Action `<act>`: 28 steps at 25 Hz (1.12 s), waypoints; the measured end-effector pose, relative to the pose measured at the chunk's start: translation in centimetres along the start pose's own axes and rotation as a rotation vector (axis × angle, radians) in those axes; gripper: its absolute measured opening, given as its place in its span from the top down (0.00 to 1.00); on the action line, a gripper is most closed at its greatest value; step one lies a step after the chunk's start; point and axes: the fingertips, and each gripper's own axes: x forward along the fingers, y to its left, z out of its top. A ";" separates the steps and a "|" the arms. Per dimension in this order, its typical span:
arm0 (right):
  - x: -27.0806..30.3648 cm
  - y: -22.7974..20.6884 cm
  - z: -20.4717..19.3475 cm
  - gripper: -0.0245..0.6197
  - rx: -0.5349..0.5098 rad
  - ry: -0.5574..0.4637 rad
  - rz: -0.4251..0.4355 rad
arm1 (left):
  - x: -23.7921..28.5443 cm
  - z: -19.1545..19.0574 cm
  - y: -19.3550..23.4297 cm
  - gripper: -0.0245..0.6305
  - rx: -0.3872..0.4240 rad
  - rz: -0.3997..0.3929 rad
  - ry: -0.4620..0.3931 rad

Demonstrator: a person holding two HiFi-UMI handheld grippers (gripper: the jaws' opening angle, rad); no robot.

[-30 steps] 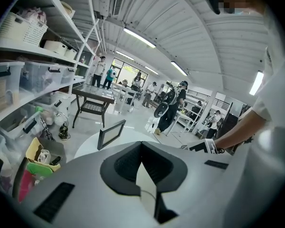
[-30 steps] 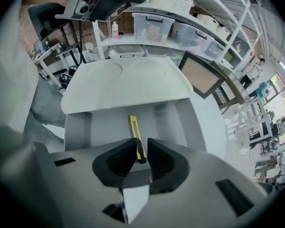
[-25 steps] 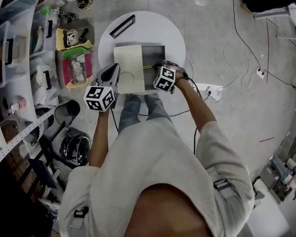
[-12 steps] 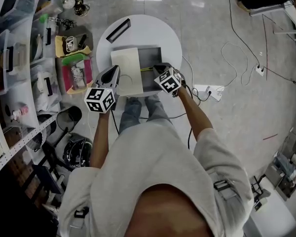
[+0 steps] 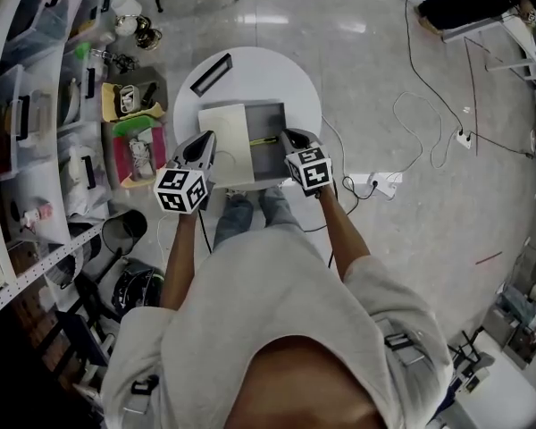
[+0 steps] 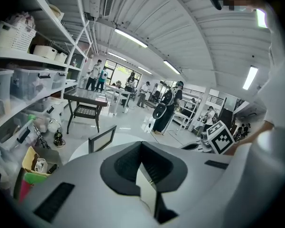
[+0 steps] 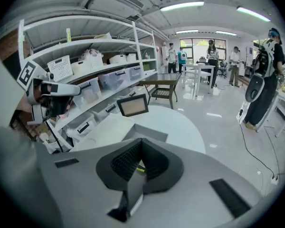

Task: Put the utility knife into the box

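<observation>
Utility knife [image 5: 263, 140] in the box [image 5: 269, 119], long axis left-to-right, just beside the right gripper [image 5: 291, 136], jaws together.

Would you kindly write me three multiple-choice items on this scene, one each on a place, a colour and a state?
1. Where does the utility knife lie?
A. on the floor
B. inside the open grey box
C. on a chair

2. What colour is the round table?
A. white
B. red
C. black

3. How do the jaws of the right gripper stand?
A. wide apart
B. together, with nothing between them
C. clamped on the knife

Answers: 1 B, the head view shows the knife on the box's floor; 2 A, the tabletop is plainly white; 3 B, the right gripper view shows its jaws meeting, with nothing between them.
</observation>
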 end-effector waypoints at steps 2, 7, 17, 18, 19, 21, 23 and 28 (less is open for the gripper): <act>-0.8 -0.6 1.0 0.91 0.003 -0.041 -0.025 | 0.0 0.3 -0.1 0.93 0.006 0.000 -0.006; -3.1 -1.2 4.3 0.91 0.008 -0.148 -0.073 | -0.5 1.9 -0.2 0.93 0.027 0.014 -0.039; -8.8 -1.9 11.8 0.92 -0.039 -0.359 -0.146 | -1.2 7.0 0.3 0.93 0.070 0.043 -0.150; -9.3 -2.0 12.3 0.91 -0.043 -0.376 -0.152 | -1.4 7.5 0.4 0.93 0.075 0.047 -0.162; -9.8 -2.2 12.8 0.91 -0.047 -0.391 -0.159 | -1.6 7.9 0.4 0.93 0.081 0.051 -0.174; -10.6 -2.5 13.7 0.91 -0.057 -0.419 -0.171 | -1.9 8.9 0.4 0.93 0.092 0.058 -0.198; -11.3 -2.4 14.9 0.91 -0.060 -0.449 -0.171 | -2.1 9.9 0.5 0.93 0.105 0.065 -0.219; -12.5 -2.6 16.7 0.92 -0.075 -0.498 -0.174 | -2.6 12.2 0.5 0.93 0.137 0.079 -0.267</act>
